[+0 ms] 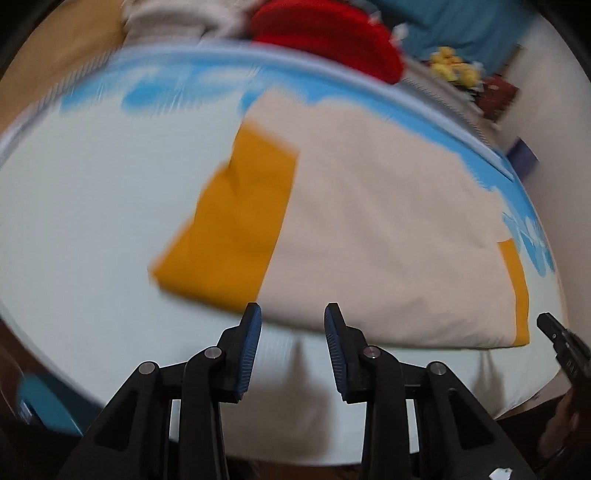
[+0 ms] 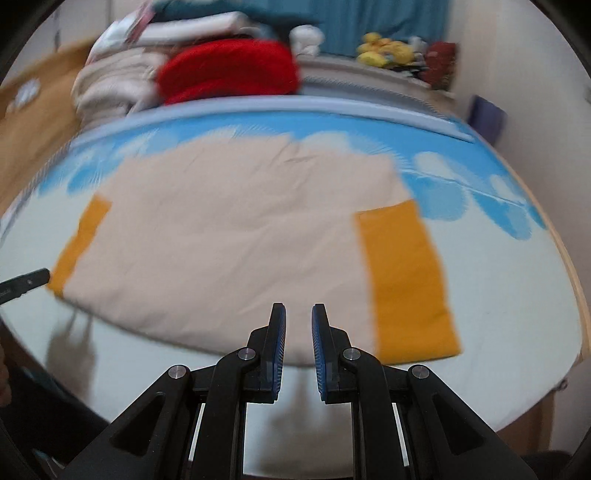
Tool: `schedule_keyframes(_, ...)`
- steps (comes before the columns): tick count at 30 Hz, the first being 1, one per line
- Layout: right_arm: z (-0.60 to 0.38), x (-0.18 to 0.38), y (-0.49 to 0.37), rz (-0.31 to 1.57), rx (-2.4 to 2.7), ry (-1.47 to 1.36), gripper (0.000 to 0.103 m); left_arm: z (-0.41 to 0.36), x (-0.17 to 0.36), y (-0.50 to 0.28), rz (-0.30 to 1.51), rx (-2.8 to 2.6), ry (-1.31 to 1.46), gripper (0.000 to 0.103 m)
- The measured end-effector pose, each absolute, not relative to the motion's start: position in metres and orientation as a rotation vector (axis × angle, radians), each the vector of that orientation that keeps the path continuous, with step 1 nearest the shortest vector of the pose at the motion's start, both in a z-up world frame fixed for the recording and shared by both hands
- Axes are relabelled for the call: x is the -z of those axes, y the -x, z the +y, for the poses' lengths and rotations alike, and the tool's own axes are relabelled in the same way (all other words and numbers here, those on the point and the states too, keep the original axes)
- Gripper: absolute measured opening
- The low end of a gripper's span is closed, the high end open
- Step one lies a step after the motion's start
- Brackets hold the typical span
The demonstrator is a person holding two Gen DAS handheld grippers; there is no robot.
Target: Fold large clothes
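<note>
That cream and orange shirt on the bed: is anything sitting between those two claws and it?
Nothing visible does. The shirt lies flat on the bed, and both the left gripper and right gripper hover open at its near hem. The red pile sits beyond it.

Bedsheet (image 2: 498, 295) pale, nearly white across the near part, with a sky-blue band (image 2: 461, 177) carrying white cloud shapes along the far side. Past the far edge of the bed, a red blanket (image 2: 229, 70) lay bunched, touching a stack of folded cream and white bedding (image 2: 118, 85) on its left. Yellow plush toys (image 2: 384, 48) sat on a pale ledge behind the bed, a dark red item (image 2: 441, 62) just beside them on the right. Teal curtain (image 2: 388, 18) hung behind. Plain off-white wall (image 2: 528, 92) at right; a purple object (image 2: 487, 118) stood against it. Views blurred throughout.
</note>
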State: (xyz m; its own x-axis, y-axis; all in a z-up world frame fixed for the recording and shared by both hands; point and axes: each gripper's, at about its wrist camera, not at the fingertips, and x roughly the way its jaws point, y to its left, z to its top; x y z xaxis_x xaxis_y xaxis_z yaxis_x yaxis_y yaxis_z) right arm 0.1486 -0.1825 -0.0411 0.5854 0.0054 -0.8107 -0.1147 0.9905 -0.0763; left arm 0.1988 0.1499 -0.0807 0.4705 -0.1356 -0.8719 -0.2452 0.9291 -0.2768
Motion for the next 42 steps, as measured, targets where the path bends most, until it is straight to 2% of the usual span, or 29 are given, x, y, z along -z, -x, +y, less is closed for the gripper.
schedule_keyframes(3, -0.149, 0.052, -0.154, 0.915, -0.148, 0.222, 0.016, 0.161, 0.097, -0.204, 1.126, -0.068, 0.502, 0.034)
schedule_keyframes(5, -0.131, 0.065, -0.159, 0.912, -0.167, 0.300, 0.016, 0.169, 0.100, -0.202, 1.116, -0.087, 0.557, 0.040)
schedule_keyframes(7, -0.123, 0.078, -0.164, 0.936, -0.171, 0.318, 0.016, 0.183, 0.111, -0.203, 1.120, -0.093, 0.674, 0.057)
schedule_keyframes(10, -0.120, 0.096, -0.177, 0.997, -0.151, 0.324, 0.016, 0.199, 0.135, -0.207, 1.171, -0.110, 0.850, 0.061)
schedule_keyframes(13, -0.130, 0.135, -0.196, 1.150, -0.097, 0.326, 0.016, 0.208, 0.142, -0.210, 1.137, -0.112, 0.955, 0.068)
schedule_keyframes(23, -0.137, 0.141, -0.193, 1.170, -0.088, 0.273, 0.016, 0.216, 0.148, -0.233, 1.008, -0.155, 1.070, 0.067)
schedule_keyframes(24, -0.141, 0.142, -0.197, 1.171, -0.089, 0.265, 0.016, 0.213, 0.149, -0.236, 1.002, -0.156, 1.065, 0.061)
schedule_keyframes(25, -0.144, 0.142, -0.197, 1.172, -0.089, 0.253, 0.016, 0.213, 0.150, -0.239, 1.004, -0.150, 1.060, 0.043)
schedule_keyframes(28, -0.146, 0.142, -0.200, 1.175, -0.088, 0.223, 0.016, 0.215, 0.151, -0.243, 0.992, -0.099, 1.090, 0.014)
schedule_keyframes(32, -0.147, 0.143, -0.205, 1.194, -0.060, 0.161, 0.016, 0.217, 0.115, -0.241, 0.907, -0.028, 1.042, 0.009)
schedule_keyframes(37, -0.129, 0.143, -0.211, 1.227, -0.090, 0.064, 0.016, 0.226, 0.047, -0.223, 0.838, -0.091, 0.816, 0.009)
schedule_keyframes(42, -0.083, 0.137, -0.203, 1.251, -0.312, 0.061, 0.016, 0.238, 0.012, -0.201, 0.813, -0.235, 0.612, 0.008)
